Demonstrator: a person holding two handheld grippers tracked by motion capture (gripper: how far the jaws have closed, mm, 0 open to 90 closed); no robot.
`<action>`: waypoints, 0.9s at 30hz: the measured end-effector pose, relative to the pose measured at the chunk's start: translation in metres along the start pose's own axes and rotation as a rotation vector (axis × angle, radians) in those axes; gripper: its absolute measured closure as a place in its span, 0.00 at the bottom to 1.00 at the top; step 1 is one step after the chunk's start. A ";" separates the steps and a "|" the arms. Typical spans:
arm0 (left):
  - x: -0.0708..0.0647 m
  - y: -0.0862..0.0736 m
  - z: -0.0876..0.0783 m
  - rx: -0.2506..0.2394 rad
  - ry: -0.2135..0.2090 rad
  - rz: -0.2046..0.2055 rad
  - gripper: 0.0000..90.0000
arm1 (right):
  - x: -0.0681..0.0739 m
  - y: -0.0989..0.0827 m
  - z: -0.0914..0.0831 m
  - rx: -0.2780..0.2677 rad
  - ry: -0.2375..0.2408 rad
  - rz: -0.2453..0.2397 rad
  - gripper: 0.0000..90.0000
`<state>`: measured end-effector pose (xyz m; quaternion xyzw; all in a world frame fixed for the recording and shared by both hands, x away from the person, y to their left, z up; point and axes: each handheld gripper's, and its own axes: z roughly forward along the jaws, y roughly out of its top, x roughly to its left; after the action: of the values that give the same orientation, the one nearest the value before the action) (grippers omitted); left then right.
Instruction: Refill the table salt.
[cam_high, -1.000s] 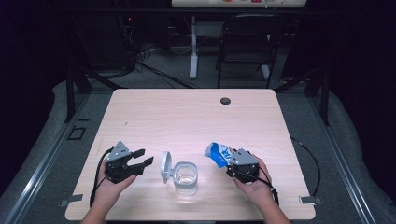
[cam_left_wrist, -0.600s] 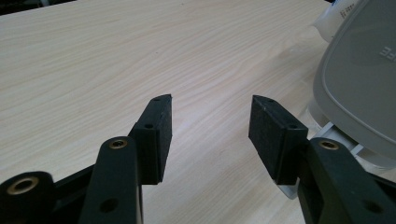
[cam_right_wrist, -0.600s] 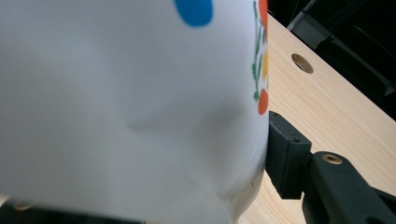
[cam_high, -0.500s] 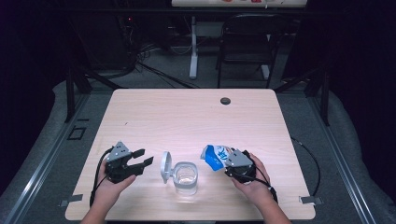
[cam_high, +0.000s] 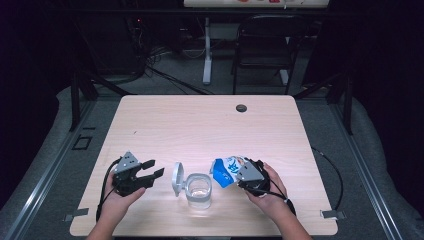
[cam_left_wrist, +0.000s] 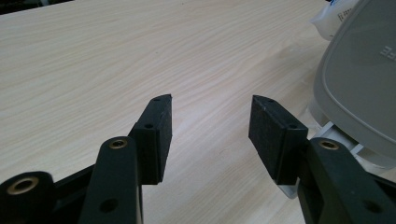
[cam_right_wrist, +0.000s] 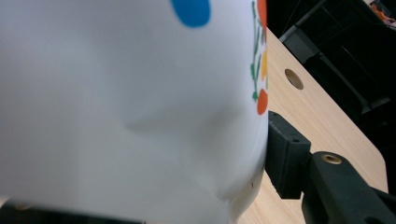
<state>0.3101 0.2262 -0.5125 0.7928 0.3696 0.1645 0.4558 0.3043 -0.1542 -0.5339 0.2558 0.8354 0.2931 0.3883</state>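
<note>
Right gripper (cam_high: 239, 176) holds the white and blue pouch (cam_high: 226, 170) in its jaws, tipped left toward the open clear container (cam_high: 199, 190) just beside it; left gripper (cam_high: 148, 174) waits near the lid (cam_high: 177, 176), jaws wide, holding nothing.

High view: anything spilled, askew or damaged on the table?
No spill shows. The bag in the right gripper is tilted toward the open clear container, and its side dents at the gripper pad in the right gripper view. The container's lid stands flipped up beside it.
</note>
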 end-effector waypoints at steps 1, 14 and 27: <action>0.000 0.000 0.000 0.000 0.000 0.000 0.56 | 0.000 0.000 0.000 -0.003 -0.001 -0.003 0.55; 0.000 0.000 0.000 -0.003 0.002 0.000 0.56 | 0.005 0.005 0.000 0.019 -0.051 -0.112 0.55; 0.001 0.000 0.000 -0.008 0.002 -0.002 0.56 | 0.014 0.008 0.004 0.009 -0.107 -0.208 0.55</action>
<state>0.3104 0.2271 -0.5126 0.7905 0.3703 0.1663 0.4587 0.3007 -0.1383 -0.5372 0.1850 0.8367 0.2335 0.4596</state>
